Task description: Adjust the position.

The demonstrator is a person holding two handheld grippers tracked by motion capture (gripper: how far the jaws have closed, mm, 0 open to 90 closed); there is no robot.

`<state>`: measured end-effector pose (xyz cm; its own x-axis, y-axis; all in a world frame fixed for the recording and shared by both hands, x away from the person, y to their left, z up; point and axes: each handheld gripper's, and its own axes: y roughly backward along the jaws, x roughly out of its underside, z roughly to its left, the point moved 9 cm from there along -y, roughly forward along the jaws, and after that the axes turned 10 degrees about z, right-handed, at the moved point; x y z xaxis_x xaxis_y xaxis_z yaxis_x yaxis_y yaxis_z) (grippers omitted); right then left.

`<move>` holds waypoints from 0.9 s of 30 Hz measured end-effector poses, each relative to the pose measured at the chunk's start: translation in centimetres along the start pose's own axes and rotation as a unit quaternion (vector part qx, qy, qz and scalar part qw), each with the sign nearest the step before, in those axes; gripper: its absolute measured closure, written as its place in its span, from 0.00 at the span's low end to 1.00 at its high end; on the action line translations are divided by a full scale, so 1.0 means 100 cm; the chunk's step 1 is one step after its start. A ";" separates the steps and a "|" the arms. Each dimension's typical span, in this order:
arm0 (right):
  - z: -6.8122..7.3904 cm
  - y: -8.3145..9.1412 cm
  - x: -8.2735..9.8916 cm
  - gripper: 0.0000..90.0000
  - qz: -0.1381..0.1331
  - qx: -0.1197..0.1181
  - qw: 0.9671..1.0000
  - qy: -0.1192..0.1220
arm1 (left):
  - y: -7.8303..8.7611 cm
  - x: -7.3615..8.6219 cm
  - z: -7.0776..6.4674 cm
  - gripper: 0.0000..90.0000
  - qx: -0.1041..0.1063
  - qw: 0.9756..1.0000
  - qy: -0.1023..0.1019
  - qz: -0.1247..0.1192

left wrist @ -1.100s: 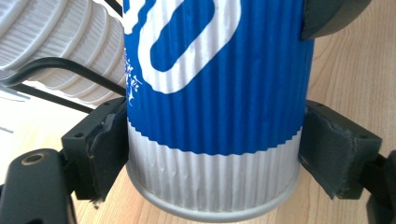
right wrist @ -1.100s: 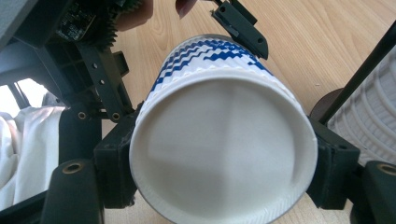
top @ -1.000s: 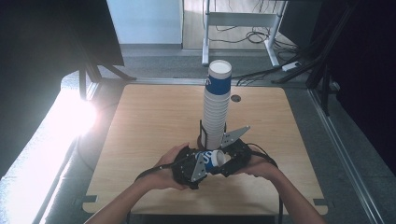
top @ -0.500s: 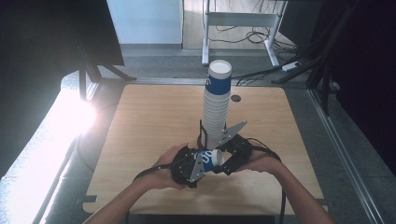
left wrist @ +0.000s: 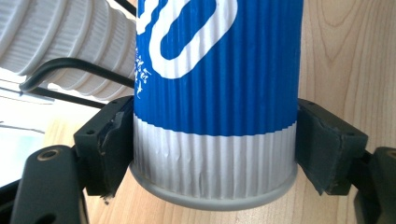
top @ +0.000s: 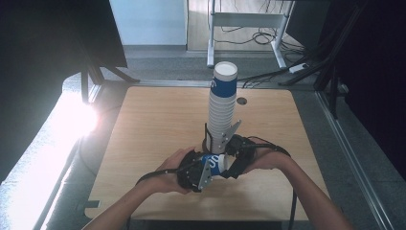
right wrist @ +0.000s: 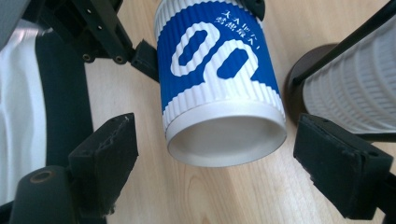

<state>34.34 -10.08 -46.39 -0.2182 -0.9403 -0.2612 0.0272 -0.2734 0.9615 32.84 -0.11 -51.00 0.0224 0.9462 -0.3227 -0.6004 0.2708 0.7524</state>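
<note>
A blue and white ribbed paper cup (top: 216,164) lies on its side just above the wooden table (top: 158,124), mouth toward my right hand. My left gripper (left wrist: 215,149) is shut on the cup (left wrist: 215,93) near its base, both pads (left wrist: 109,144) pressing its white band. My right gripper (right wrist: 224,158) has just been opening. Its jaws stand wide on either side of the cup's open mouth (right wrist: 226,140), and its pads (right wrist: 105,154) are clear of it. In the high view the left gripper (top: 208,166) and right gripper (top: 229,161) face each other.
A tall stack of white ribbed cups (top: 221,110), topped by a blue one, stands in a black wire holder just behind the grippers. It sits close by in the gripper views (right wrist: 355,93). Strong glare lights the table's left edge (top: 72,120). A small round hole (top: 242,101) lies behind the stack.
The right gripper's jaws have spread apart and let go of the cup, and that hand has lifted slightly. The left hand has stayed in place with the cup.
</note>
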 end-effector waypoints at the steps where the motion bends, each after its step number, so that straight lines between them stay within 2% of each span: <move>1: 0.000 -0.001 0.000 0.15 0.012 -0.001 1.000 0.000 | 0.000 0.000 -0.001 0.22 -0.001 1.000 -0.004 0.003; 2: 0.000 -0.003 0.000 0.15 0.027 -0.003 1.000 0.003 | -0.001 -0.001 -0.002 0.22 -0.003 1.000 -0.007 0.004; 5: 0.000 -0.008 -0.002 0.15 0.050 -0.006 0.999 0.005 | -0.001 -0.002 -0.004 0.22 -0.007 1.000 -0.015 0.004; 6: -0.001 -0.010 -0.003 0.15 0.057 -0.006 0.998 0.005 | 0.000 -0.002 -0.003 0.22 -0.009 1.000 -0.026 0.010; 10: -0.002 -0.023 -0.003 0.15 0.089 -0.019 0.996 0.008 | 0.000 -0.003 -0.006 0.23 -0.010 1.000 -0.025 0.006; 13: -0.002 -0.030 -0.005 0.17 0.097 -0.027 0.995 0.007 | 0.002 -0.003 -0.007 0.22 -0.008 1.000 -0.024 0.006; 19: 0.000 -0.039 -0.009 0.29 0.102 -0.035 0.994 0.019 | 0.002 -0.002 -0.006 0.22 -0.010 1.000 -0.026 0.006; 20: 0.001 -0.039 -0.009 0.29 0.102 -0.036 0.994 0.019 | 0.001 -0.002 -0.005 0.22 -0.013 0.999 -0.032 0.007; 23: 0.000 -0.040 -0.008 0.30 0.100 -0.031 0.994 0.024 | 0.000 -0.002 -0.007 0.22 -0.013 0.999 -0.028 0.009; 26: 0.000 -0.040 -0.008 0.31 0.084 -0.026 0.996 0.021 | -0.001 -0.002 -0.007 0.18 -0.006 1.000 -0.016 0.013; 27: 0.001 -0.040 -0.007 0.31 0.076 -0.018 0.997 0.021 | -0.002 -0.003 -0.008 0.15 0.000 1.000 0.000 0.006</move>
<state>34.33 -8.30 -50.02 -0.1683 -0.9788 -0.1171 0.0926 -0.1340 0.9866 32.30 -0.57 -51.51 0.0155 0.9497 -0.3129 -0.6004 0.2591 0.7566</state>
